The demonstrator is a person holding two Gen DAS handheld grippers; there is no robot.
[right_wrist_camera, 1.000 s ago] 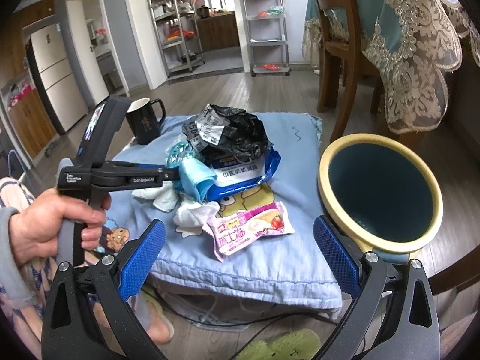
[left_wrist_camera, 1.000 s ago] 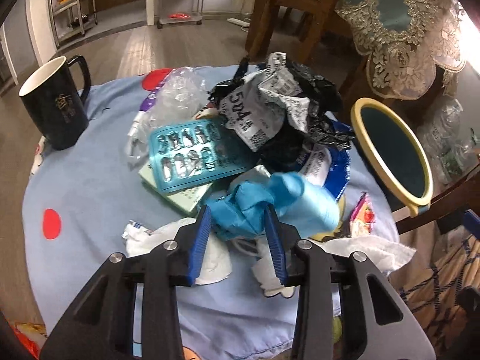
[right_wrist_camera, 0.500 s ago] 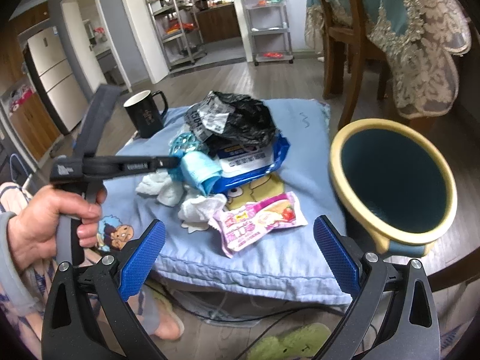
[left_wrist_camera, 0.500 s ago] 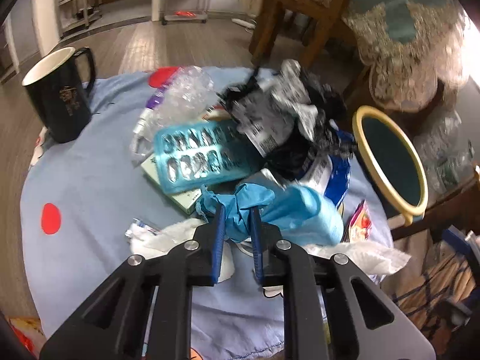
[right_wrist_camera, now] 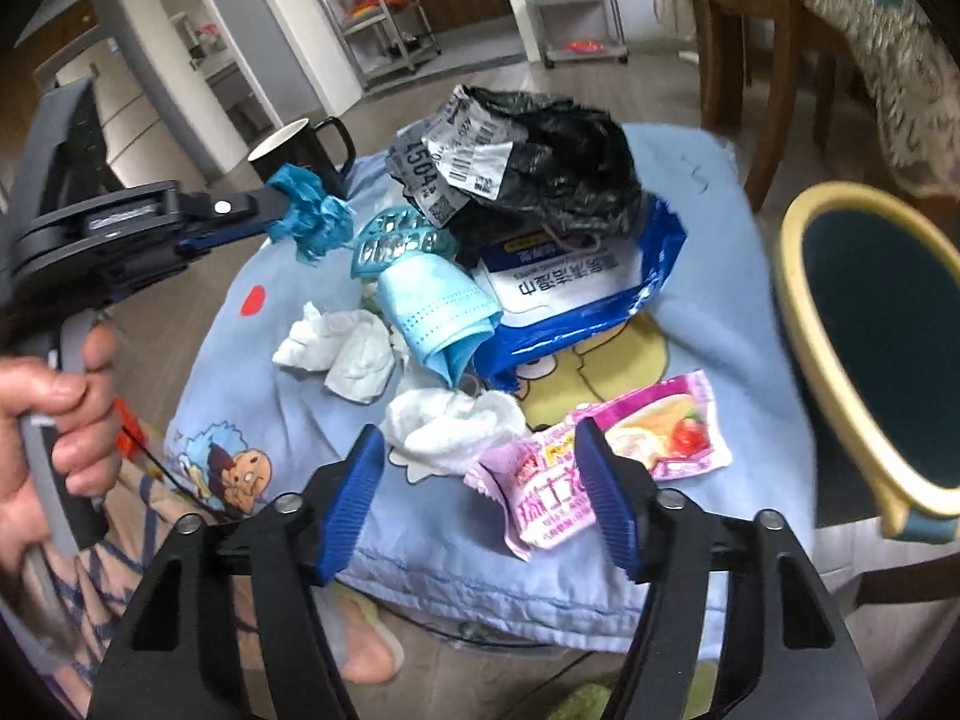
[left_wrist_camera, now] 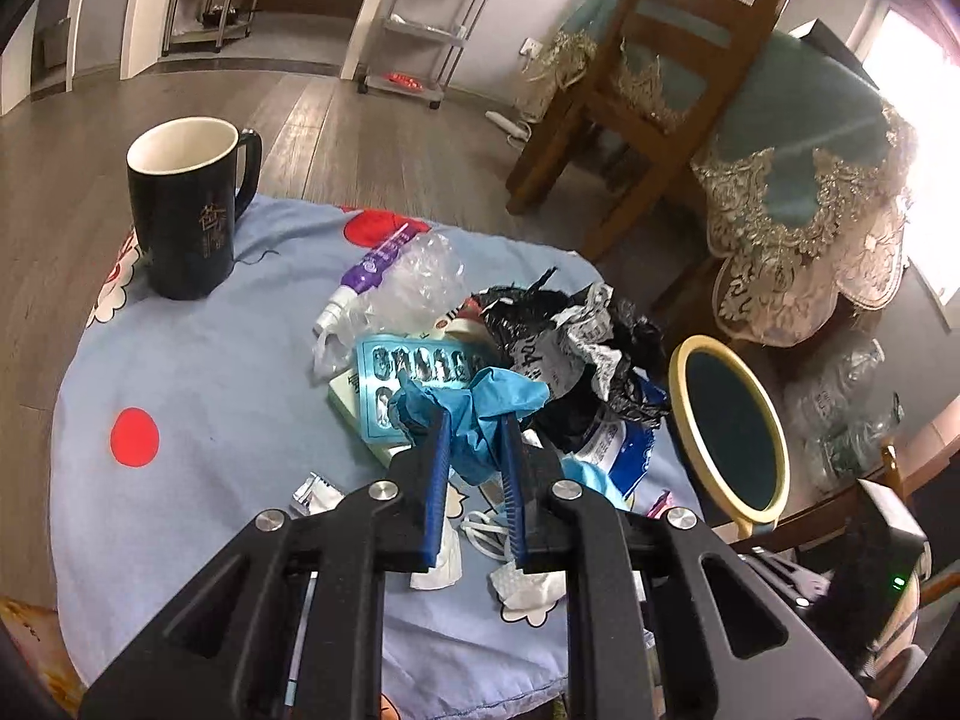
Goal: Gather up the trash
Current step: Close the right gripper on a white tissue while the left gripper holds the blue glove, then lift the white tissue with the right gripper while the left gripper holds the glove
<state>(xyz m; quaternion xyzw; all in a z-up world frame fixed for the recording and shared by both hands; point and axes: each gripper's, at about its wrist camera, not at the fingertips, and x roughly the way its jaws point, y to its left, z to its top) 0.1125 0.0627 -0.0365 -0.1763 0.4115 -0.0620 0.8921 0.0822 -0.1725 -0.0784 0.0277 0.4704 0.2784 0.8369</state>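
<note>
- Your left gripper is pinching a crumpled blue glove, jaws nearly shut on it, and is holding it above the trash pile at frame centre.
- Your right gripper is standing about half open, its jaws having just been closing; a pink snack wrapper is lying between them, and you cannot tell whether the pads are touching it.
- One yellow-rimmed teal bin is standing at the right edge, nothing visible in it.
- One black ceramic mug is sitting upper left on the light-blue cartoon cloth, its white interior looking empty.
- Two white crumpled tissues are lying beside one pale-blue face mask.
</note>
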